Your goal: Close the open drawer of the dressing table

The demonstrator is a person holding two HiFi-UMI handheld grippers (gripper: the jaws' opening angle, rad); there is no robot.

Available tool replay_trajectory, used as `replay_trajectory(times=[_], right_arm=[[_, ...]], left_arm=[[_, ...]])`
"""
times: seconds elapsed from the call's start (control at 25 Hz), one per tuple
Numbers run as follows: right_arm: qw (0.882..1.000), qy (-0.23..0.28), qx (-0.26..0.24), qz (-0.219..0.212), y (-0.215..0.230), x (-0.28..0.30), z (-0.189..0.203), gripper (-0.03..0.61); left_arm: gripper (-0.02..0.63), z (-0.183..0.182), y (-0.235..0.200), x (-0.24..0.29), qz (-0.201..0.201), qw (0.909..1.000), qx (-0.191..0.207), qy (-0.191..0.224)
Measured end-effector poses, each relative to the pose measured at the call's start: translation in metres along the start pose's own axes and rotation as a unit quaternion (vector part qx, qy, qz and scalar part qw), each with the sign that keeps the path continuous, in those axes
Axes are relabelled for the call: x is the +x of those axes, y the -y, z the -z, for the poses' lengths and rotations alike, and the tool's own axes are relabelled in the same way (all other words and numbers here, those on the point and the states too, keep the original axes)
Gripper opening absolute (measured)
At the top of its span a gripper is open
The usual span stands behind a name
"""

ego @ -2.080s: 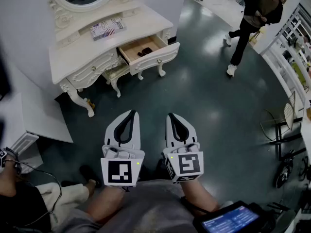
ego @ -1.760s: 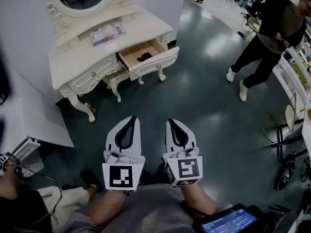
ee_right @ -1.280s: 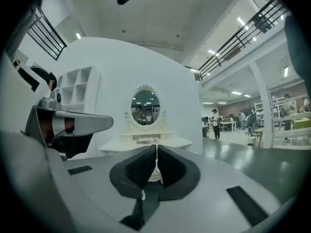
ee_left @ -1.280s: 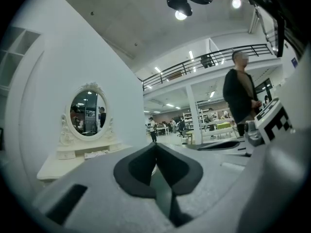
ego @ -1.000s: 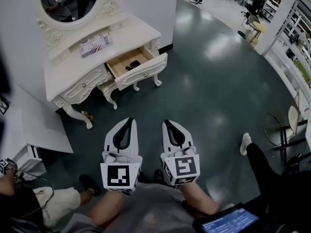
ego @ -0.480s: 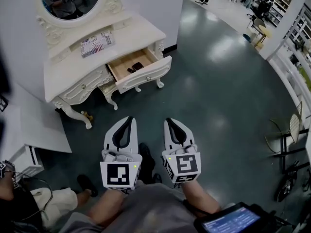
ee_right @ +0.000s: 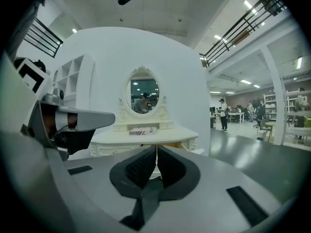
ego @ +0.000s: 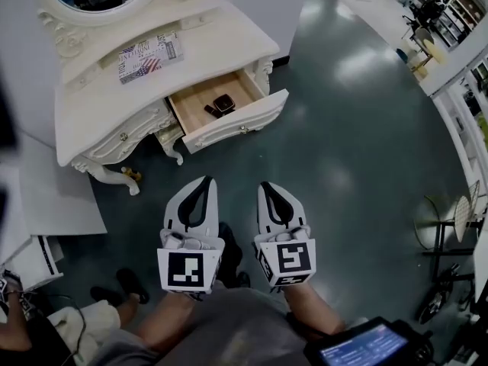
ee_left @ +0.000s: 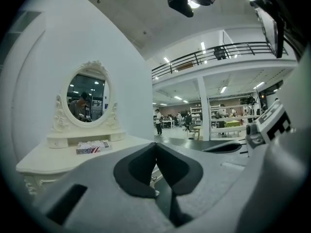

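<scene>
Both hand-held grippers [ego: 204,180] [ego: 265,184] pinched empty, floor [ego: 343,166] separating them from the drawer front [ego: 238,120]

Cream dressing table [ego: 114,105]: right drawer [ego: 229,117] pulled open, dark items inside.

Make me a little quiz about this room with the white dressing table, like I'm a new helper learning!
1. True or false: the drawer of the dressing table is pushed all the way in.
2. What lies inside the drawer? A) a small dark thing B) a red apple C) nothing at all
3. Fill in: on the right gripper, the fingers are ____ (open or shut).

Key: 1 false; 2 A; 3 shut.
</scene>
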State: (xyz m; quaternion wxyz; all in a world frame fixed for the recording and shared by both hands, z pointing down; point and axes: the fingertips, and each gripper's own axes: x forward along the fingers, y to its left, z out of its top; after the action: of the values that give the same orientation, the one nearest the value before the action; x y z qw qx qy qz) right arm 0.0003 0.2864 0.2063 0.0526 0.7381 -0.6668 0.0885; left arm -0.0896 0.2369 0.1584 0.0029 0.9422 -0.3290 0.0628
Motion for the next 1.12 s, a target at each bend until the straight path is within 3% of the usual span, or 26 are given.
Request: replay_trajectory(times=[0.4, 0.76, 1.12], right_arm=[[1.000, -0.001, 0.002, -0.012, 0.013, 0.088, -0.018, 0.014], [0.999, 0.041, -0.030, -0.001, 0.026, 0.111, -0.071, 0.014], [0.998, 0.033, -0.048, -0.001, 0.048, 0.137, -0.076, 0.015]], left_arm=[[0.015, -0.012, -0.051, 0.078, 0.000, 1.0000, 0.004, 0.007], [0.015, -0.049, -0.070, 0.089, -0.018, 0.9990, 0.005, 0.041], [0.015, -0.049, -0.078, 0.108, -0.033, 0.9988, -0.007, 0.037]])
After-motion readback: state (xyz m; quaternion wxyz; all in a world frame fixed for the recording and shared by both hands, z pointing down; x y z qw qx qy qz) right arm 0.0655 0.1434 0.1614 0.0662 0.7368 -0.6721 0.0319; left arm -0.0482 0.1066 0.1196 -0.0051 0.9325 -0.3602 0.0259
